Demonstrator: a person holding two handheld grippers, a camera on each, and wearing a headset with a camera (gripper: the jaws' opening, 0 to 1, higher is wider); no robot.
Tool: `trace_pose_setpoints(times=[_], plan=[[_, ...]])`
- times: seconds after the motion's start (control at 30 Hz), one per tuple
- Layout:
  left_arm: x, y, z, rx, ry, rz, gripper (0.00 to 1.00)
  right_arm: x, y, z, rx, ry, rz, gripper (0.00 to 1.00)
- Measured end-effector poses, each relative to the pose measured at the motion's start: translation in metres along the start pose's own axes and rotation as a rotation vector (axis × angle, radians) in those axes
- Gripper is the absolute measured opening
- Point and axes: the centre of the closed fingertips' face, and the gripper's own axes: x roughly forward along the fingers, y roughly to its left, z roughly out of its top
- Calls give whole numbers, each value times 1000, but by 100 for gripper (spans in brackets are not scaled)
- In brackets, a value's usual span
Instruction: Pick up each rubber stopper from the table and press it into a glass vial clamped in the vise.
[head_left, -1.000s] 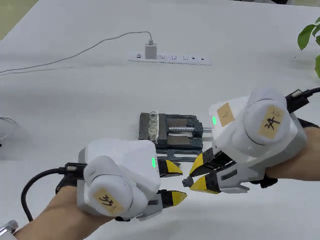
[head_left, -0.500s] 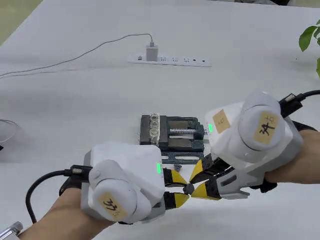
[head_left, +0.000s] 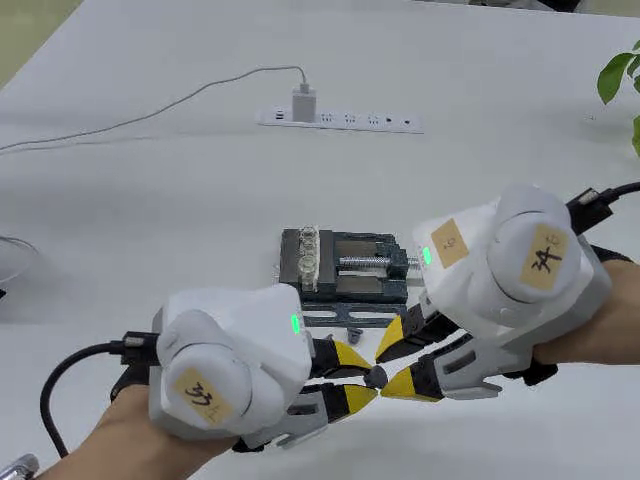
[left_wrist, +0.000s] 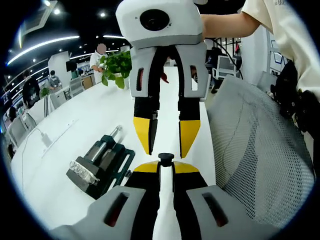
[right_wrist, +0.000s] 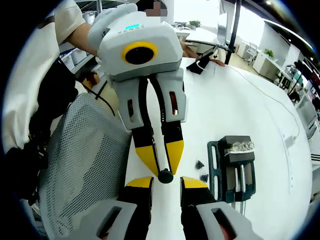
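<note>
The left gripper (left_wrist: 166, 168) pinches a rubber stopper (left_wrist: 166, 158) between the parted tips of the right gripper (left_wrist: 165, 148)

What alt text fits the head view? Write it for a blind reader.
Two hand-held grippers meet tip to tip over a white table, the left gripper pinching a small black rubber stopper, the right gripper open around it. Behind them a vise clamps a row of glass vials.

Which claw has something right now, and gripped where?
Left claw pinches a rubber stopper at its very tips, by one end; right claw is open, facing it.
</note>
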Motion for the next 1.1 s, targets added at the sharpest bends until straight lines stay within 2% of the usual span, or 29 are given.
trace_pose_setpoints(times=[0.17, 0.3, 0.4, 0.57, 0.7, 1.1], plan=[[-4, 8, 6, -48, -36, 28, 5, -6, -6, 3, -23, -17, -24, 29], [-5, 12, 6, -44, -37, 45, 5, -11, -8, 7, -36, -33, -30, 32], [-5, 11, 8, -37, -38, 45, 5, -14, -10, 13, -31, -68, -27, 31], [-3, 8, 9, -33, -44, 38, 5, -16, -12, 17, 0, -99, -17, 22], [-2, 6, 11, -32, -54, 31, 5, -15, -11, 15, 7, -96, -11, 15], [-3, 5, 12, -35, -66, 35, 5, -15, -8, 9, 20, -88, 1, 12]])
